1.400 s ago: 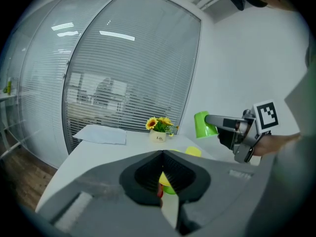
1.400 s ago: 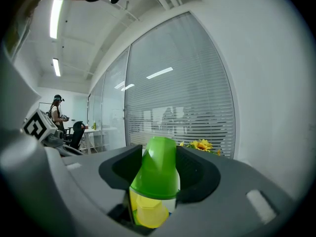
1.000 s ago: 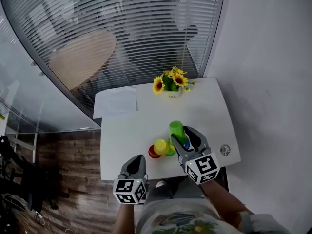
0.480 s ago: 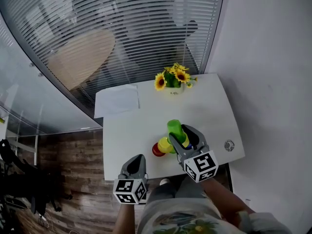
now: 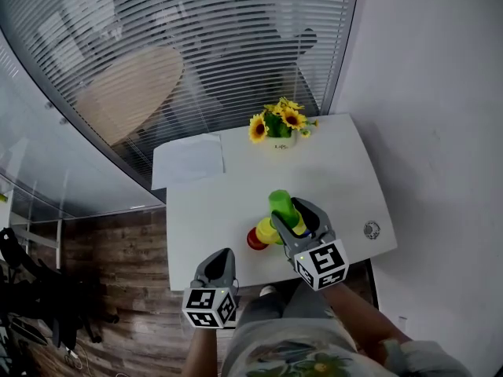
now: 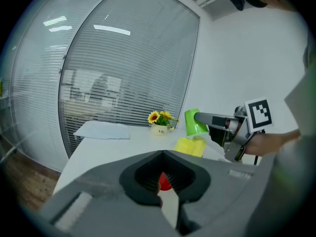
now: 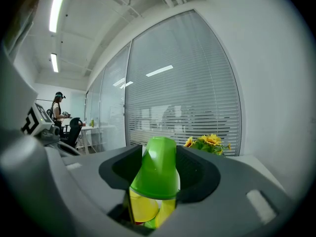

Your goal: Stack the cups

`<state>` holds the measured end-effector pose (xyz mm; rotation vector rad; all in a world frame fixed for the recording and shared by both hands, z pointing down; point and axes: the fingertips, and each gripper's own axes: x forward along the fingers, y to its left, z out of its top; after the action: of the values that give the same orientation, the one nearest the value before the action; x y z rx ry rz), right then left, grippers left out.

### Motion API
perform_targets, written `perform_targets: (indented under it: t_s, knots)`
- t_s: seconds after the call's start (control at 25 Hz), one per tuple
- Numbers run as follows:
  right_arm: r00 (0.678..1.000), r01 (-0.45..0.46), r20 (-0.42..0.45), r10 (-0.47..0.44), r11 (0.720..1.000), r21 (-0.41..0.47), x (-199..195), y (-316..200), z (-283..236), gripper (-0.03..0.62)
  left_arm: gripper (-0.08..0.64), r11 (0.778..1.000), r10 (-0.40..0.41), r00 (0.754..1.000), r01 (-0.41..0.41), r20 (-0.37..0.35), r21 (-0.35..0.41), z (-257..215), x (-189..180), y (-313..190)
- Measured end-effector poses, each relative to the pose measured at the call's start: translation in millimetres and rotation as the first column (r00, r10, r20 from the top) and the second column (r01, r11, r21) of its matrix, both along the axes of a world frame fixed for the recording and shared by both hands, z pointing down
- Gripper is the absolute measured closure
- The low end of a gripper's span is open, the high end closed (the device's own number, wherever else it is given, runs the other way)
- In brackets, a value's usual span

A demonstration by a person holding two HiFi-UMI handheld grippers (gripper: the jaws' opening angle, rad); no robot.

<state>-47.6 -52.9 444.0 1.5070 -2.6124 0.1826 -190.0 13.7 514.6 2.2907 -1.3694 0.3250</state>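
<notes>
At lower left the left hand-held gripper (image 5: 222,264) hangs closed and empty. Mid-frame on the surface (image 5: 204,210) sit a red cup (image 5: 252,240) and a yellow cup (image 5: 267,230). Just right of them, the right hand-held gripper (image 5: 302,215) clamps an upturned green cup (image 5: 280,206) across its wall. The cup looks like light, smooth, squashable plastic, so a gentle mid-wall grip suits.

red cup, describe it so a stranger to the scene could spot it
Start at the white table and go to the cluster of cups near its front edge. The red cup is the leftmost one, beside the yellow cup, and the only red thing there.
</notes>
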Motion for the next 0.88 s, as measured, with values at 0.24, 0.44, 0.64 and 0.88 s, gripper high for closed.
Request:
perform_targets:
  t_s: [0.24, 0.44, 0.64, 0.88]
  knots:
    - [1.000, 0.005, -0.027, -0.005, 1.000, 0.001, -2, 8, 4, 0.377, 0.554, 1.000, 0.001, 1.000, -0.001, -0.002, 0.002, -1, -1, 1]
    - [0.999, 0.003, -0.043, -0.003, 1.000, 0.005, -1, 16, 4, 0.377, 0.554, 1.000, 0.010, 1.000, -0.010, -0.007, 0.001, 1, 2, 6]
    - [0.998, 0.010, -0.064, -0.009, 1.000, 0.006, 0, 19, 6, 0.377, 0.554, 1.000, 0.012, 1.000, -0.012, -0.009, 0.000, 2, 5, 8]
    - [0.996, 0.021, -0.081, -0.021, 1.000, 0.003, 0, 20, 9, 0.377, 0.554, 1.000, 0.009, 1.000, -0.009, -0.009, -0.002, 4, 6, 8]
